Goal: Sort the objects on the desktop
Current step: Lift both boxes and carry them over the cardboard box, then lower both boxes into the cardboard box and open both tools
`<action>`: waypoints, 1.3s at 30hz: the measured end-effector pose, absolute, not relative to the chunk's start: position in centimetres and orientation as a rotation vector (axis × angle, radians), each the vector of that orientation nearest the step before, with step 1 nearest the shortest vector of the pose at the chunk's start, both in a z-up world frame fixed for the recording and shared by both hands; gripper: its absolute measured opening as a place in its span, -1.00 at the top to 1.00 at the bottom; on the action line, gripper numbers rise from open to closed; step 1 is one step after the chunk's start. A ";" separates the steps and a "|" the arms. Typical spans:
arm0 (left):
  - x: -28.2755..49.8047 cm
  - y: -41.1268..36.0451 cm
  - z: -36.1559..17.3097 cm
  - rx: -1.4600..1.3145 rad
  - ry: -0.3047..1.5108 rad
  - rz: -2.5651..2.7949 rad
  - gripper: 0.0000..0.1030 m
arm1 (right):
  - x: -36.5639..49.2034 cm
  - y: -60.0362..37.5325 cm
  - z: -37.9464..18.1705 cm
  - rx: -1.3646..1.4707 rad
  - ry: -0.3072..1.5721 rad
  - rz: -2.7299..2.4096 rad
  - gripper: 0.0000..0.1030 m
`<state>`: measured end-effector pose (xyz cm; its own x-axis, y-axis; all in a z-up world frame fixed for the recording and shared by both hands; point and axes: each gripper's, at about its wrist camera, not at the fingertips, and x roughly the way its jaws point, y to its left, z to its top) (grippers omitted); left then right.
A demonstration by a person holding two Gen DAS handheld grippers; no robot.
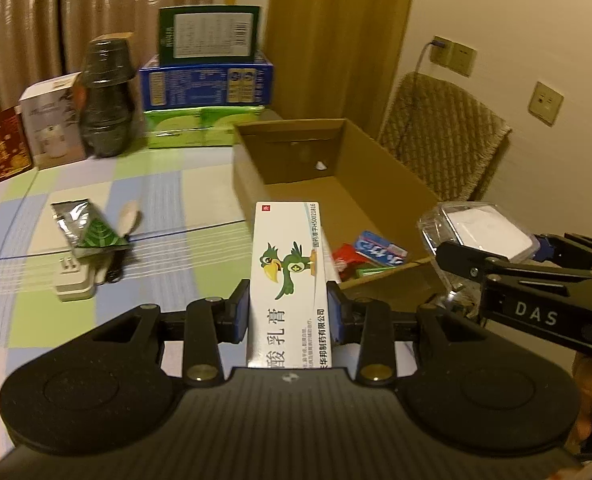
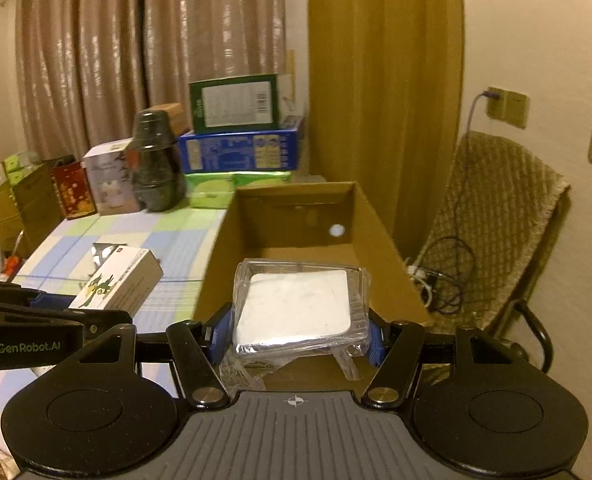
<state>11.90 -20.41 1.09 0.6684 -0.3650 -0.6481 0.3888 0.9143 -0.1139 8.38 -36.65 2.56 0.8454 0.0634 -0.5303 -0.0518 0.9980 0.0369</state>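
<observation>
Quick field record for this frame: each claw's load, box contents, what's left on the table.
left claw: shut on ointment box
right claw: shut on clear-wrapped white pad
cardboard box: open, holds toothpaste box and a red pack
left on table: foil pouch, white plug adapter

Cardboard box (image 1: 375,184) stands right of the foil pouch (image 1: 84,228), stacked cartons (image 1: 206,80) behind.
</observation>
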 end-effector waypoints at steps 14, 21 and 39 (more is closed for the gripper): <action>13.1 -22.9 0.9 0.031 0.749 -0.442 0.37 | 9.2 -39.7 2.3 0.041 0.563 0.019 -0.17; 14.8 -24.2 0.8 0.028 0.763 -0.439 0.37 | 10.5 -40.3 2.1 0.033 0.562 0.023 -0.17; 19.2 -27.4 -1.1 0.022 0.814 -0.456 0.37 | 15.7 -42.1 0.8 0.031 0.583 0.038 -0.17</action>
